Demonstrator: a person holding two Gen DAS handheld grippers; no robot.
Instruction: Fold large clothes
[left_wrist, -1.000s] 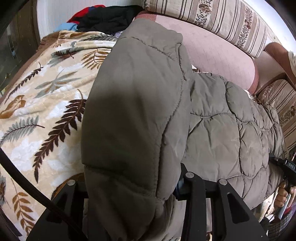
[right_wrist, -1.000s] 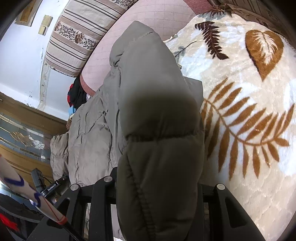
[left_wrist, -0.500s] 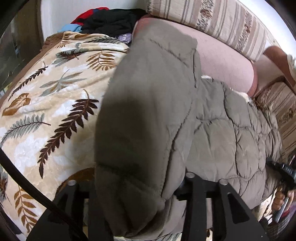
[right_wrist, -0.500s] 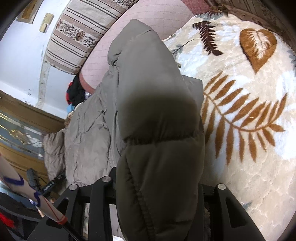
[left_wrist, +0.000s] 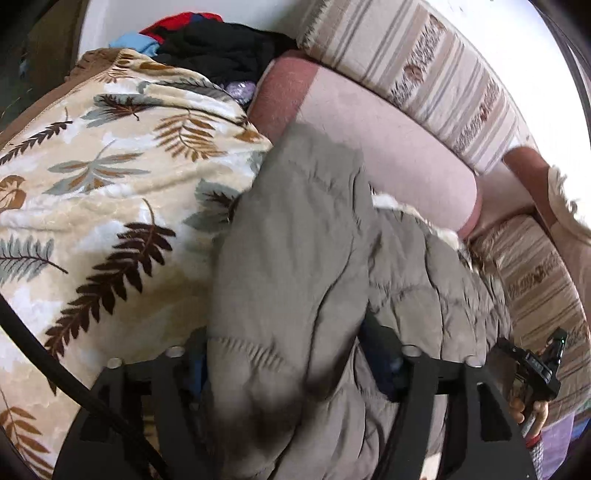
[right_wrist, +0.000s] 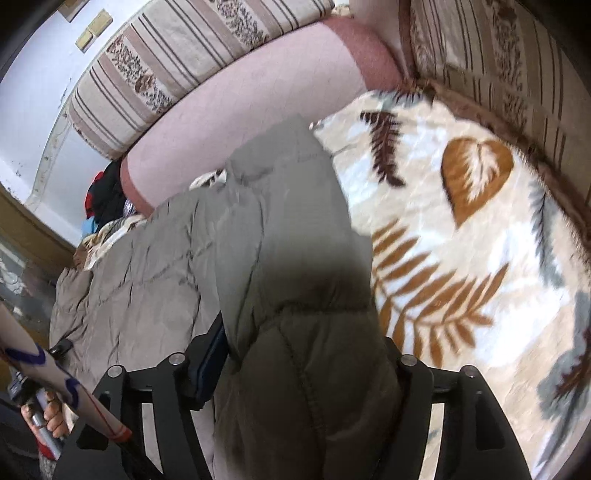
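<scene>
A grey-green quilted jacket (left_wrist: 417, 288) lies on a leaf-print blanket (left_wrist: 92, 206) on a sofa. My left gripper (left_wrist: 291, 373) is shut on one sleeve of the jacket (left_wrist: 291, 258), which runs up and away from the jaws. My right gripper (right_wrist: 303, 373) is shut on the other sleeve (right_wrist: 295, 229); the jacket's body (right_wrist: 133, 280) spreads to its left. The sleeves hide the fingertips in both views. The right gripper also shows in the left wrist view (left_wrist: 532, 365) at the right edge.
A pink bolster (left_wrist: 388, 147) and striped cushions (left_wrist: 443, 74) line the sofa back. A pile of black, red and blue clothes (left_wrist: 207, 48) lies at the far left end. The blanket (right_wrist: 480, 258) spreads to the right of the jacket.
Both grippers have drawn back and lowered with the sleeves, which now look shorter and lie nearer the jacket's body. More of the bolster and cushions shows.
</scene>
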